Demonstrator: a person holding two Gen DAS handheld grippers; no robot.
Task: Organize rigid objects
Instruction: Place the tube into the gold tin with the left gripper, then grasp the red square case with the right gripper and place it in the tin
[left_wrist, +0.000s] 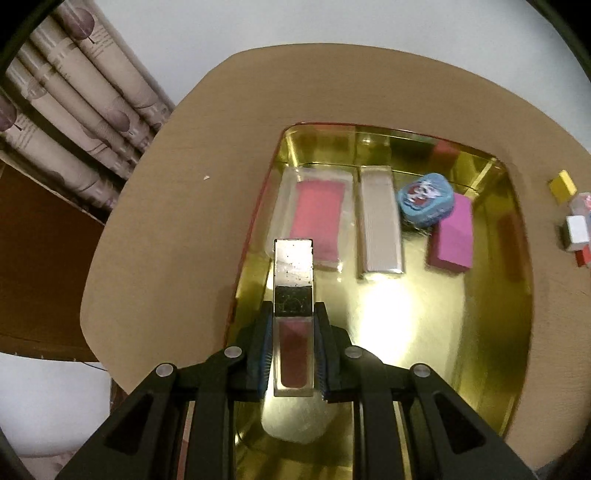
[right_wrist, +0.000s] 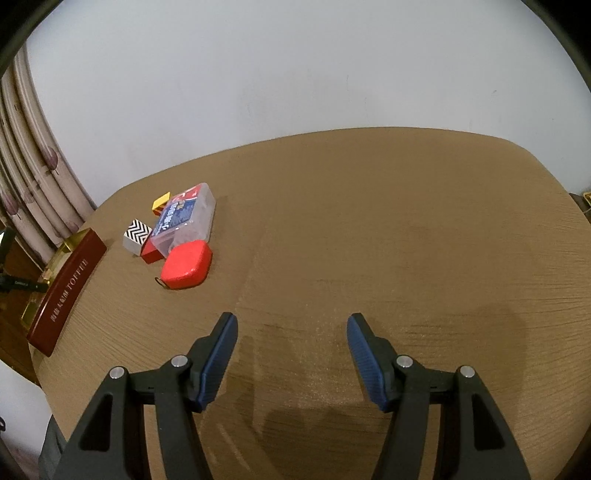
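My left gripper (left_wrist: 293, 328) is shut on a lip gloss tube (left_wrist: 293, 310) with a silver cap and dark red body, held over the near left part of the gold tin (left_wrist: 498, 302). In the tin lie a clear case with a pink insert (left_wrist: 317, 218), a silver bar (left_wrist: 380, 229), a blue oval tin (left_wrist: 426, 199) and a pink block (left_wrist: 454, 236). My right gripper (right_wrist: 291, 332) is open and empty above the bare wooden table (right_wrist: 369, 221). To its far left sit a red rounded case (right_wrist: 186, 263), a clear plastic box (right_wrist: 184, 218), a zigzag block (right_wrist: 137, 232) and a yellow block (right_wrist: 161, 202).
The tin's dark red outer wall (right_wrist: 64, 291) shows at the left table edge in the right wrist view. Yellow (left_wrist: 562, 184), white (left_wrist: 576, 229) and red blocks lie right of the tin. Curtains (left_wrist: 74, 103) hang at the left. A white wall stands behind the table.
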